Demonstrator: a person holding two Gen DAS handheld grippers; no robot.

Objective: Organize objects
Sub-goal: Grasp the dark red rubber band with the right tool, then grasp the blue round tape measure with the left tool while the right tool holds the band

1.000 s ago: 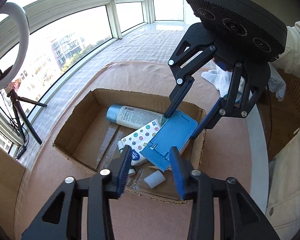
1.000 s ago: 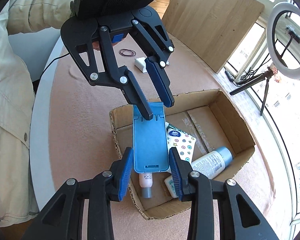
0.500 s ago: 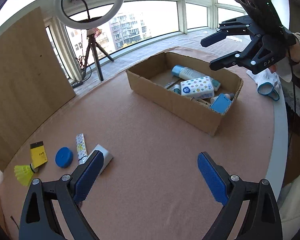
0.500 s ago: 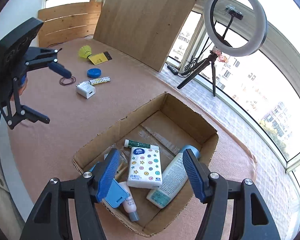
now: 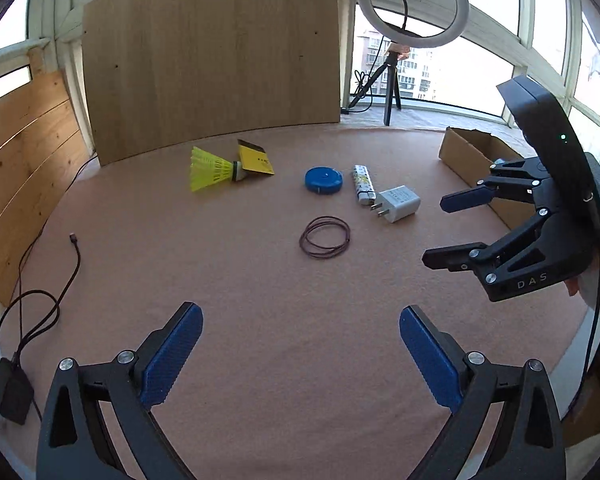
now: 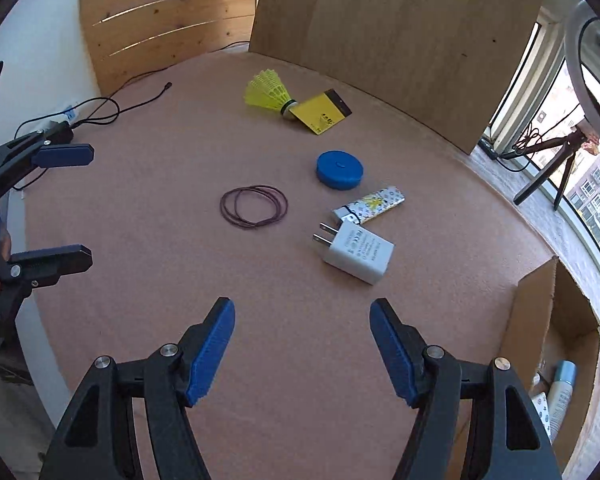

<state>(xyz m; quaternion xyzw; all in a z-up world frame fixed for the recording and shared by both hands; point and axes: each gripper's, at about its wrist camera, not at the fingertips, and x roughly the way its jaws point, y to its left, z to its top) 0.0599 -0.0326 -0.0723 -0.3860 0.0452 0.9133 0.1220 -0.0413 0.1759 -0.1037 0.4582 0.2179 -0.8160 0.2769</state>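
Both tongs released, empty: left gripper [image 5: 300, 354], right gripper [image 6: 302, 350]. Centre right gripper over white plastic wall charger [image 6: 358, 254], straddle short sides, then carry to brown cardboard box [image 6: 540, 320].

On the table [image 6: 140, 300] lie one yellow shuttlecock [image 6: 269, 91], one yellow card [image 6: 321, 111], one round blue case [image 6: 339, 169], one patterned lighter [image 6: 374, 205], one white charger plug [image 6: 359, 255] and one bundle of dark rubber bands [image 6: 254, 205]. One cardboard box [image 6: 534, 320] sits at the table's edge, with one pale-blue-capped bottle [image 6: 562, 390] visible inside. There are two grippers, one black cable [image 5: 56, 280] and one ring light [image 5: 414, 4].
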